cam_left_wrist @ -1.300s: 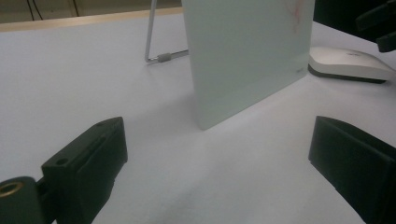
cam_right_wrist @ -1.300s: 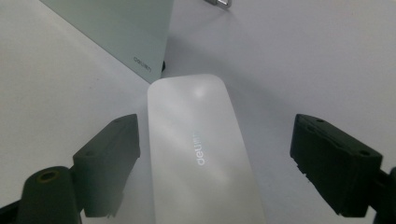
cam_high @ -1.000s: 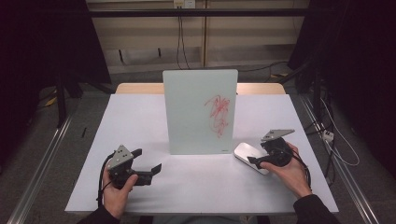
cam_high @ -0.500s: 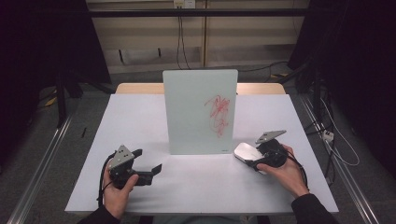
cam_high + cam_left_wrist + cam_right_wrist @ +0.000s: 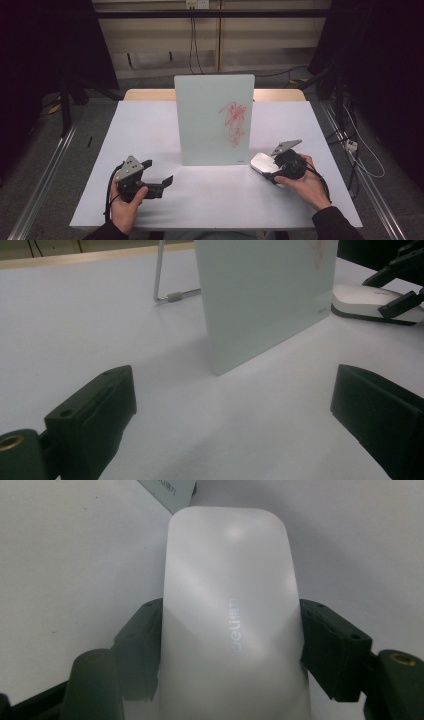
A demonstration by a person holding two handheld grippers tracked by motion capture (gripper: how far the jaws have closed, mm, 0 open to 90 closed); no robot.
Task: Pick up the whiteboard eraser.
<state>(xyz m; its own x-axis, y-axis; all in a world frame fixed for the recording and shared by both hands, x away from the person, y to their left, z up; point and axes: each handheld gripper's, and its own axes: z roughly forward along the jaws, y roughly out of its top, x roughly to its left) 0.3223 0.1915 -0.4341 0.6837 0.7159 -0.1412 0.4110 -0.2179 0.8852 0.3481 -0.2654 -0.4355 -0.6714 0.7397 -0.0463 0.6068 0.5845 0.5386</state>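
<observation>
A pale glass board [image 5: 214,120] stands upright mid-table with a red scribble [image 5: 234,122] on its right half. To its right a white eraser [image 5: 262,163] lies flat on the table, branded "deli" in the right gripper view [image 5: 227,605]. My right gripper [image 5: 270,167] has just been closing its jaws on it, and the black pads [image 5: 330,645] now press both long sides. My left gripper [image 5: 158,171] rests near the front left, open, with bare table between its jaws [image 5: 232,405]. The left gripper view shows the board [image 5: 265,295] and the eraser [image 5: 367,302] ahead.
The white table [image 5: 150,125] has a wooden strip along its far edge. A thin metal stand [image 5: 165,290] props the board from behind. Cables and rails run along the floor on both sides.
The right gripper's jaws have closed in on the eraser's sides, with the hand shifting only slightly. The left hand and the board have stayed put.
</observation>
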